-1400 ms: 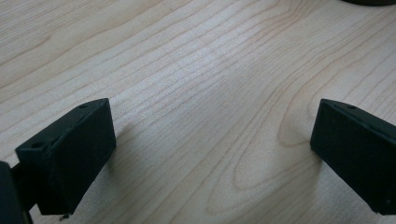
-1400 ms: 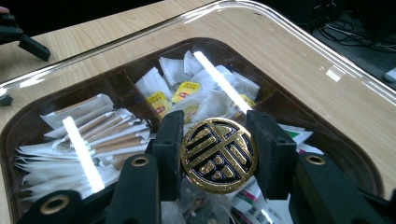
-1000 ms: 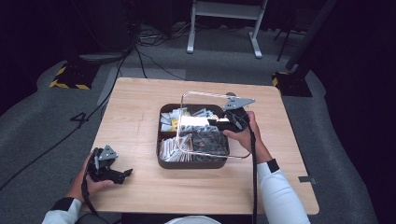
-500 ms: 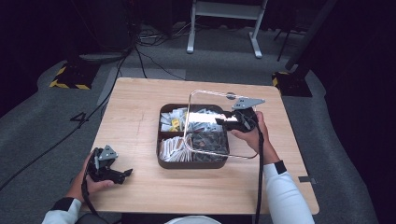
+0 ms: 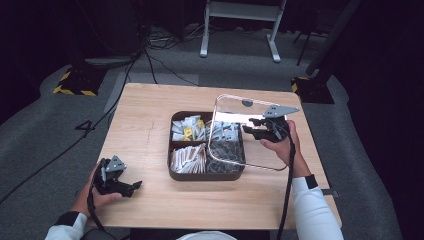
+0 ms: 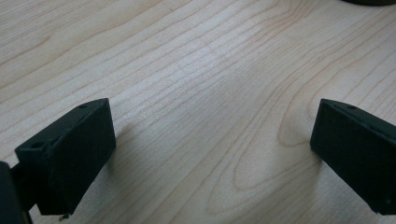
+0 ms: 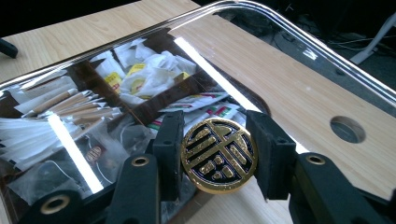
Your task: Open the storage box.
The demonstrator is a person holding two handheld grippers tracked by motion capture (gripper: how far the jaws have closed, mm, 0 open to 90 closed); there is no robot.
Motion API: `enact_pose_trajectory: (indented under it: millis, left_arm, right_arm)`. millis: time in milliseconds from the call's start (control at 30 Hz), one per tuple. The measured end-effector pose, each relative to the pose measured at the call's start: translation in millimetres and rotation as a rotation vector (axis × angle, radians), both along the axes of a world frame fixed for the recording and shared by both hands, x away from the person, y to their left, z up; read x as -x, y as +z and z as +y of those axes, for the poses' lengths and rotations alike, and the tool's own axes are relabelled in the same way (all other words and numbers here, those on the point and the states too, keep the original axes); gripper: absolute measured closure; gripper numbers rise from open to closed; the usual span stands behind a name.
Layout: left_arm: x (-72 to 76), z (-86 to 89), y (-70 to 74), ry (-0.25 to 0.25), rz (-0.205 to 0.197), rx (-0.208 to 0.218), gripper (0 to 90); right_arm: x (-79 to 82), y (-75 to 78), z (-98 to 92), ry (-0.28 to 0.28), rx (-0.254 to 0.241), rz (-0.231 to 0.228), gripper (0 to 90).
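My right gripper (image 5: 249,128) is shut on the round gold knob (image 7: 218,155) of a clear plastic lid (image 5: 231,134). It holds the lid tilted above the right side of a dark brown compartment box (image 5: 206,175), and the lid overhangs the box to the right. Through the lid (image 7: 289,79) I see white sachets, wooden stirrers and small packets in the box. My left gripper (image 5: 134,186) rests near the table's front left corner, apart from the box. Its jaws stand wide open over bare wood, as the left gripper view (image 6: 212,140) shows.
The box sits mid-table on a light wooden table (image 5: 150,110). Bare wood lies to the left, behind and in front of it. On the grey floor beyond the table are cables and a white stand (image 5: 240,15).
The right gripper has carried the lid to the right and slightly up, uncovering more of the box's left compartments. The left gripper has stayed in place.
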State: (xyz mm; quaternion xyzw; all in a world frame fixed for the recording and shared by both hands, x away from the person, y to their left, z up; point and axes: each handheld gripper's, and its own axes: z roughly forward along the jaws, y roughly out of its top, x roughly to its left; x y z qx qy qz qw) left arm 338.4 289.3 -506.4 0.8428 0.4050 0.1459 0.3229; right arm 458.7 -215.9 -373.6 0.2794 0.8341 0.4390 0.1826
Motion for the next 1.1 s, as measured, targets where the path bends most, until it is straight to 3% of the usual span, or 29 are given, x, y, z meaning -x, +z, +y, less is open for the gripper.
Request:
enact_pose_trajectory:
  millis: [700, 1100]
  left_arm:
    - [0.2, -0.2, -0.1, 0.003, 0.001, 0.002, 0.3]
    - [0.1, -0.1, 0.0, 0.002, 0.000, 0.001, 0.3]
  right_arm:
    - [4.3, -1.4, -49.8, -0.086, -0.003, 0.004, 59.7]
    - [2.8, -10.4, -80.0, -0.167, 0.013, 0.018, 59.7]
